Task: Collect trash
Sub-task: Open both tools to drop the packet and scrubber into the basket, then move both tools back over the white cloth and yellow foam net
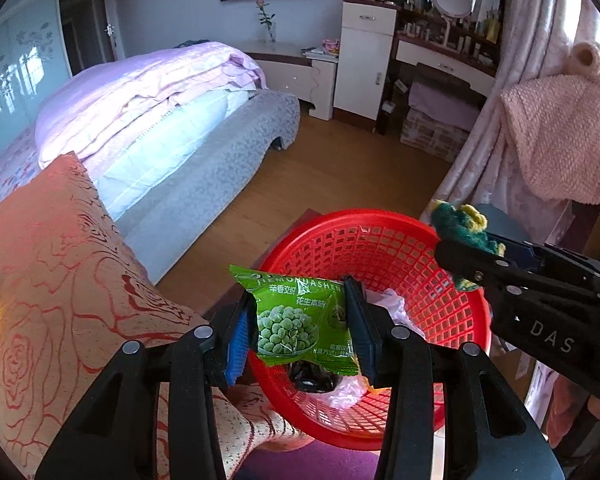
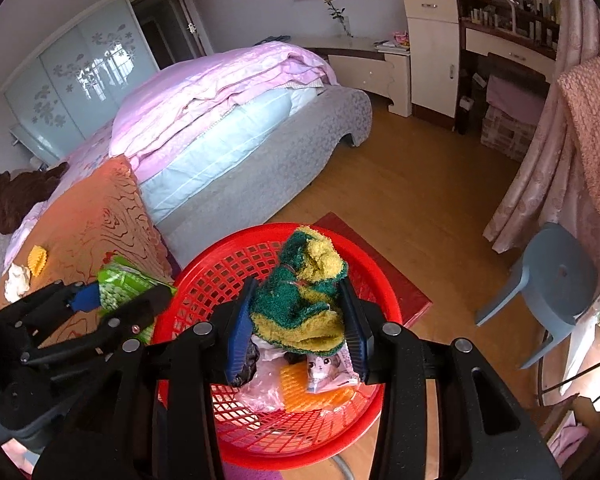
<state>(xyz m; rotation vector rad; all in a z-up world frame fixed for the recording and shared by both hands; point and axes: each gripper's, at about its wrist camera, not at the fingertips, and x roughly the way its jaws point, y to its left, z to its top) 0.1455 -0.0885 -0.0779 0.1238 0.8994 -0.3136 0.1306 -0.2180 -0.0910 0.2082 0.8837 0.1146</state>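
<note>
Basket, red plastic w/ lattice walls, sits low in front of both grippers, tilted toward the cameras, on what looks like a red mat over wood floor. Left gripper is clamped on a green snack packet (pea picture, Chinese print), blue pads pressing both side edges; packet hangs above the basket's near-left rim. Right gripper is closed on a fuzzy green-and-yellow sock, held over the basket's middle; sock's upper end sticks up past the fingertips.

Inside the basket, seen in the right wrist view: orange ridged piece, small pink packet w/ a cartoon face, crumpled pale pink plastic, and a dark crumpled bit, prob. a black wrapper but hard to tell under the finger.

To the left, just beside the basket, an orange cushion w/ red rose pattern. On it lie a yellow ridged piece and a white crumpled tissue, near each other, well apart from the basket. Behind: bed w/ pink quilt. Right side: grey plastic stool, pink curtain, dresser w/ round mirror.
</note>
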